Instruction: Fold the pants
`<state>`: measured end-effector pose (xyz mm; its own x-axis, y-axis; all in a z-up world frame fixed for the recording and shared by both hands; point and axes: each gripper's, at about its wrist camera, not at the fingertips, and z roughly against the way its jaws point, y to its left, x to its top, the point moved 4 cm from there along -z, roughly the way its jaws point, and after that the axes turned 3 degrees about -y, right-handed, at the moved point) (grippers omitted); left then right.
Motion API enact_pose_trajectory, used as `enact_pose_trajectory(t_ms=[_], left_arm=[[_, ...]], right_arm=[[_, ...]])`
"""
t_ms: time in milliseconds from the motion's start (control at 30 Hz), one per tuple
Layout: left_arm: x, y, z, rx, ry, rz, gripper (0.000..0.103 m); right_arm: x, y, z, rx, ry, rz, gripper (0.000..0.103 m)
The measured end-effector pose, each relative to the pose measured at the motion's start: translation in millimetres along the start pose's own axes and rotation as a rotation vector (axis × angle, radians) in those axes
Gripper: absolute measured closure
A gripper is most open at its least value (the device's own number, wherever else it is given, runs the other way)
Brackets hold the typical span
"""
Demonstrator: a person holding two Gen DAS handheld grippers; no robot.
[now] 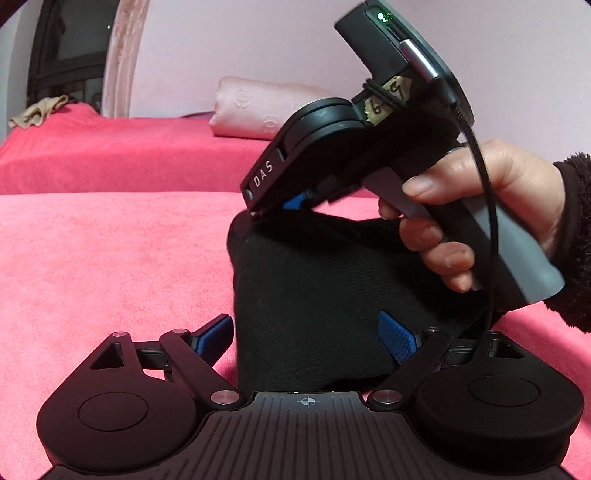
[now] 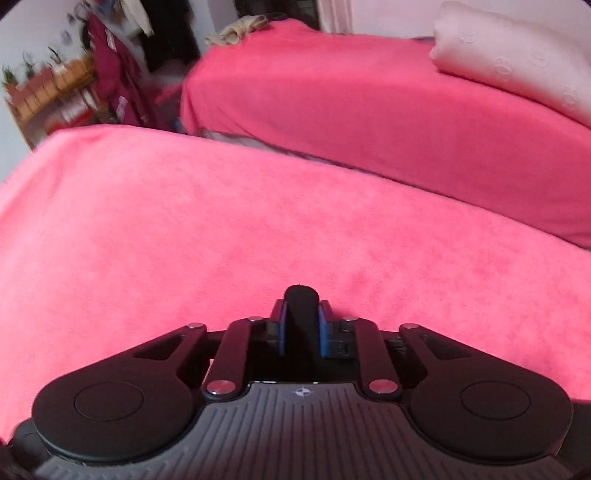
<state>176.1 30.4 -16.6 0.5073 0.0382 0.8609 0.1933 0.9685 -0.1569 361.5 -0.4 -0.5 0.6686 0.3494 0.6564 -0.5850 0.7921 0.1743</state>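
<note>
Black pants (image 1: 314, 280) lie bunched on the pink bedspread (image 1: 110, 258). In the left wrist view my left gripper (image 1: 306, 334) stands open, its blue fingers (image 1: 216, 338) spread wide on either side of the cloth and not pressing on it. A hand (image 1: 480, 206) holds my right gripper (image 1: 271, 211) above and beyond the left gripper, nose down, pulling the pants' far edge up into a peak. In the right wrist view the right gripper (image 2: 301, 317) has its blue pads (image 2: 282, 328) shut on a black fold of the pants (image 2: 301, 297), above the pink bedspread (image 2: 184, 240).
A second pink-covered bed (image 2: 369, 110) stands behind, across a narrow gap. On it lie a pale pink folded quilt (image 1: 258, 107) (image 2: 517, 55) and a beige cloth (image 1: 37, 112) (image 2: 236, 31). A wooden shelf (image 2: 48, 92) stands at the far left.
</note>
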Motion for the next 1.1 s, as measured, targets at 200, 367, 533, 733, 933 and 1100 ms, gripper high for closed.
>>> enact_pose_trajectory(t_ms=[200,367,533,733,933,1100], left_arm=[[-3.0,-9.9,2.8,0.007,-0.007,-0.04,0.0],[-2.7,-8.6,2.1,-0.006,0.003,-0.031,0.0],[-1.9,-6.8,-0.6,-0.01,0.007,-0.024,0.0],[-1.8,-5.2,-1.4,-0.024,0.026,-0.01,0.0],[3.5,1.9,12.1,-0.038,0.035,0.032,0.0],[21.1,9.5,31.9,-0.062,0.021,0.096,0.0]], right_arm=[[1.6,-16.0,9.7,0.002,-0.094,-0.119,0.09],[5.1,-21.5,46.7,-0.043,-0.232,-0.139,0.069],[-26.3,-25.3,93.7,-0.023,-0.28,-0.045,0.067],[-97.6,-70.6,113.0,-0.138,-0.23,-0.009,0.055],[-116.5,-113.1,164.4,-0.21,-0.418,-0.333,0.032],[-119.4,-111.1,167.4,-0.214,-0.39,-0.393,0.021]])
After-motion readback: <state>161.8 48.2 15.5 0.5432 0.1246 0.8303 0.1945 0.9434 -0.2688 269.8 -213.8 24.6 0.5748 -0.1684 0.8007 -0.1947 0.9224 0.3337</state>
